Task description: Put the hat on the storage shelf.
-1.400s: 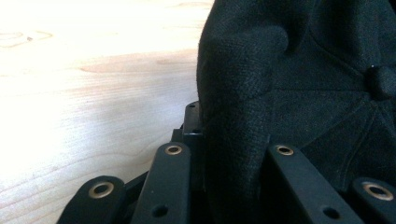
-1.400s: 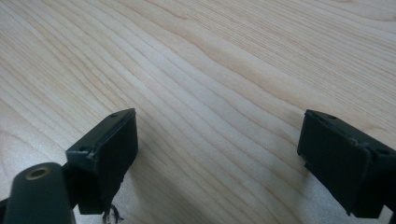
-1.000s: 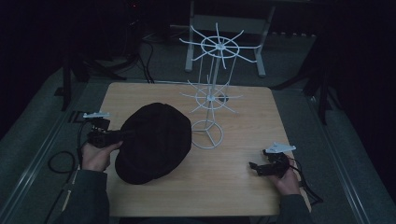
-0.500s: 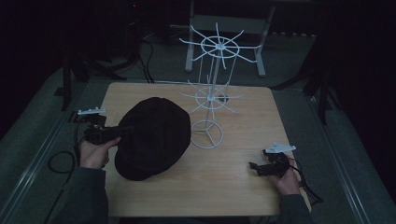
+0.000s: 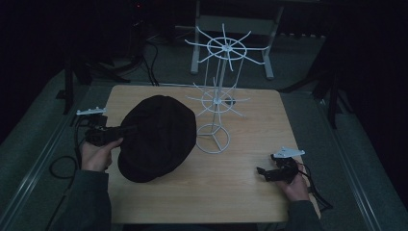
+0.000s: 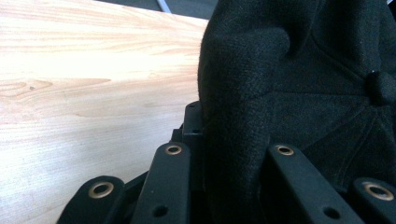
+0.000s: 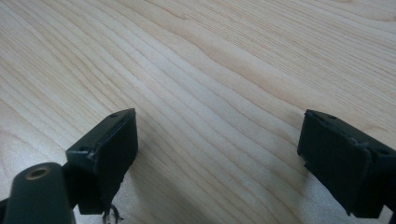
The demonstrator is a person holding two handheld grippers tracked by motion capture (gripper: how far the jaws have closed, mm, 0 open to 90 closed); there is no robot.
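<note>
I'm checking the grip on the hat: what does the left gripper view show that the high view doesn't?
Left gripper view alone: the black hat's fabric pinched between the left gripper's jaws, its weave and top button close up. High view alone: the white wire rack beside the hat, and the right gripper open, apart from both. Shared: hat, left gripper, wooden table.

Black cloth cap [image 5: 156,137], soft and round, panelled with a button at the crown [image 6: 380,86]. Lay on the left half of the counter [image 5: 250,192], near its left edge, brim side toward the near edge. Fabric creased at the left rim. Just left of a white wire rack [image 5: 216,103], whose ring base stood mid-counter.
</note>
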